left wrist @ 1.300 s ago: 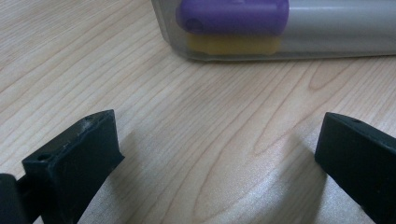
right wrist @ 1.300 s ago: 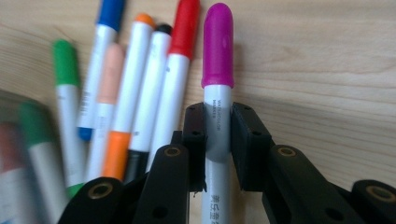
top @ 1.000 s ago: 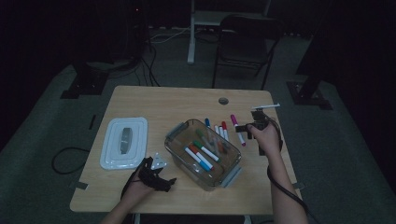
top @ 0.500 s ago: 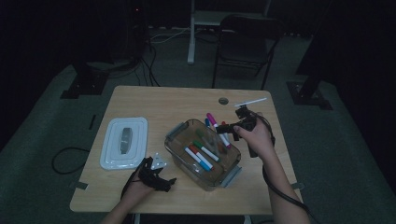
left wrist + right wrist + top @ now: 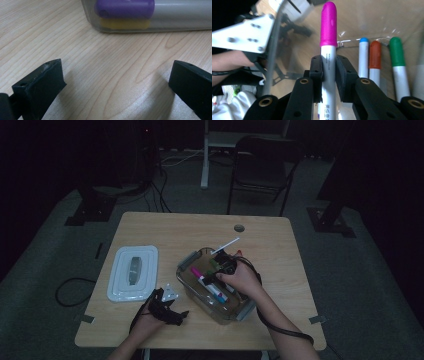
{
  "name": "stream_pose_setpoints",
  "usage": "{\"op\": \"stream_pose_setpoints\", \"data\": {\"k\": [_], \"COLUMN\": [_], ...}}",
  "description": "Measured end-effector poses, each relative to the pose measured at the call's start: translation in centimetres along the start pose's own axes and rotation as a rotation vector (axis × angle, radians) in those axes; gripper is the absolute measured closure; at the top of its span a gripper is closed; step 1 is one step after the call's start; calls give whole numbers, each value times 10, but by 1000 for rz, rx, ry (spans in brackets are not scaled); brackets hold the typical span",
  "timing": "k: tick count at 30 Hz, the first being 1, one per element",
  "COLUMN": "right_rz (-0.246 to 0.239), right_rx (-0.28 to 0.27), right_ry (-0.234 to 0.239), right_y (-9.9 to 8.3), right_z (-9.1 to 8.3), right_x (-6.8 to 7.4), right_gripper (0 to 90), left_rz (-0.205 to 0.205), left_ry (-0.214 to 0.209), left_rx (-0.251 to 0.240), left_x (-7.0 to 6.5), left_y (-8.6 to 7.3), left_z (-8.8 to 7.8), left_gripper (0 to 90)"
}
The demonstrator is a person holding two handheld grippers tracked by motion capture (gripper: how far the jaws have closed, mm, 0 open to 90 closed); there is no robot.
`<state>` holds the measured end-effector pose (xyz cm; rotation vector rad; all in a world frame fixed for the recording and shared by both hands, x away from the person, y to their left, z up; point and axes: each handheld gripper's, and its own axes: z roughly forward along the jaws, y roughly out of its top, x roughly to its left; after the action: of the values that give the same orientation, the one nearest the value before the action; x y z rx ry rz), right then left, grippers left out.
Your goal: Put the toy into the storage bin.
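Right gripper (image 5: 226,265) is carrying a pink-capped marker (image 5: 328,40) over the clear bin (image 5: 186,265) on the desk (image 5: 165,227).

High view: the marker is hovering above the bin; lowering it parallel to its neighbours before release seems best, though dim light is blurring the detail. Left gripper view: the left gripper (image 5: 117,80) is resting wide apart and empty beside the bin wall, which is cutting off the purple-capped marker (image 5: 125,8). Right gripper view: the jaws are clamping the barrel, its lower length being hidden.

room dim | floor (image 5: 60,245) grey carpet | wooden table (image 5: 165,227) | black chair (image 5: 262,165) behind it
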<state>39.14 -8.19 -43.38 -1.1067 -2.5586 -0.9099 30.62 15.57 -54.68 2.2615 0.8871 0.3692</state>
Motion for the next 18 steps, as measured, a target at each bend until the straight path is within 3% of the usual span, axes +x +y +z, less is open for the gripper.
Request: {"op": "stream_pose_setpoints", "data": {"k": [11, 15, 18], "right_rz": [15, 13, 36], "right_rx": [164, 191, 204], "right_ry": [-39, -73, -41], "right_y": [-1, 0, -1], "right_z": [46, 51, 52], "right_x": [0, 1, 1], "right_gripper": [765, 765, 729], "left_rz": [-1, 0, -1], "left_ry": [1, 1, 1], "left_rx": [-2, -1, -2], "left_x": [0, 0, 0], "left_y": [0, 0, 0], "left_z": [0, 0, 0], "left_gripper": [5, 5, 5]}}
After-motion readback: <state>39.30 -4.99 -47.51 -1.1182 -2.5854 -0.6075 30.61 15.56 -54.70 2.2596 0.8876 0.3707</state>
